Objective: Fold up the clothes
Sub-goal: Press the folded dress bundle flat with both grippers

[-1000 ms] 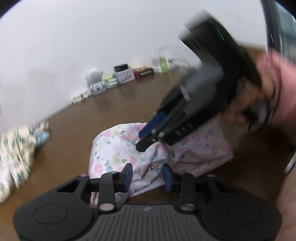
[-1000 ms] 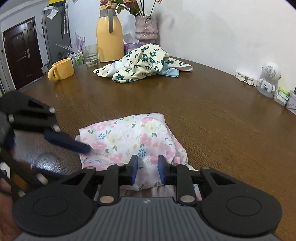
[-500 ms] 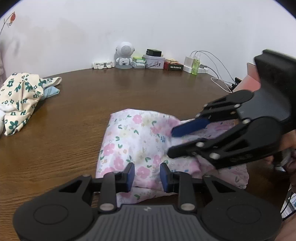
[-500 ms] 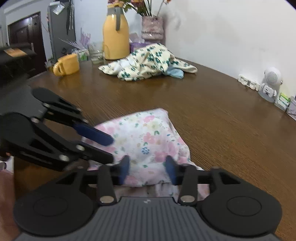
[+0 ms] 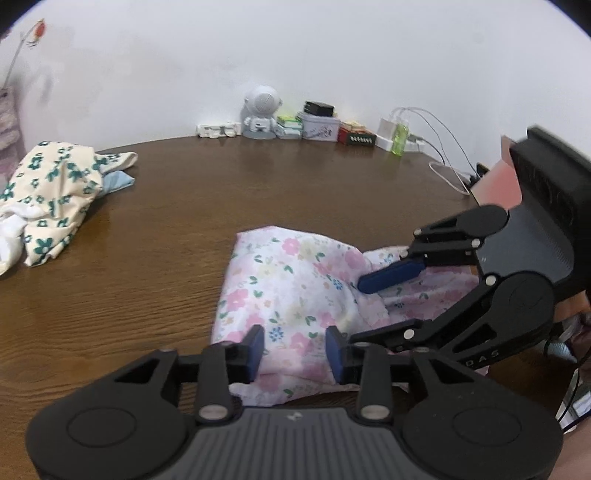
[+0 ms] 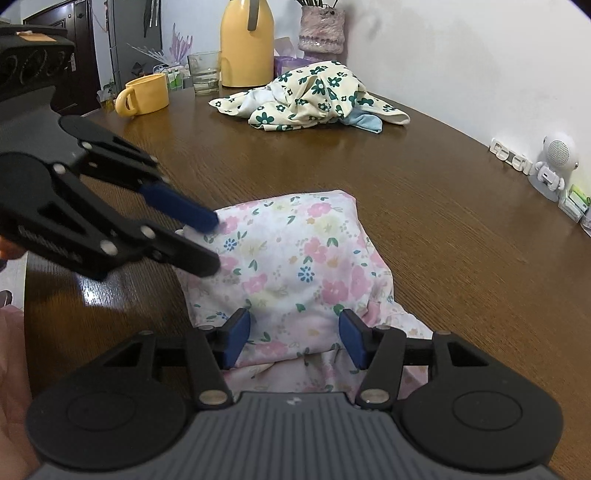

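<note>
A pink floral garment (image 5: 295, 288) lies folded in a bundle on the brown wooden table (image 5: 177, 221); it also shows in the right wrist view (image 6: 295, 258). My left gripper (image 5: 295, 349) is open, its pads either side of the bundle's near edge. My right gripper (image 6: 293, 334) is open over the bundle's other end. Each gripper shows in the other's view: the right one (image 5: 373, 310), the left one (image 6: 216, 243), both with fingers apart at the cloth. A second garment, cream with green flowers (image 6: 314, 96), lies in a heap farther off; it also shows in the left wrist view (image 5: 51, 195).
A yellow mug (image 6: 144, 94), a glass (image 6: 203, 74), a yellow jug (image 6: 245, 42) and a vase (image 6: 321, 26) stand at the table's far end. A white robot figure (image 5: 260, 116), small boxes (image 5: 319, 123) and charger cables (image 5: 439, 147) line the wall.
Both grippers have opened wider over the pink bundle. The left gripper has levelled out after swinging round. The bundle lies still on the table.
</note>
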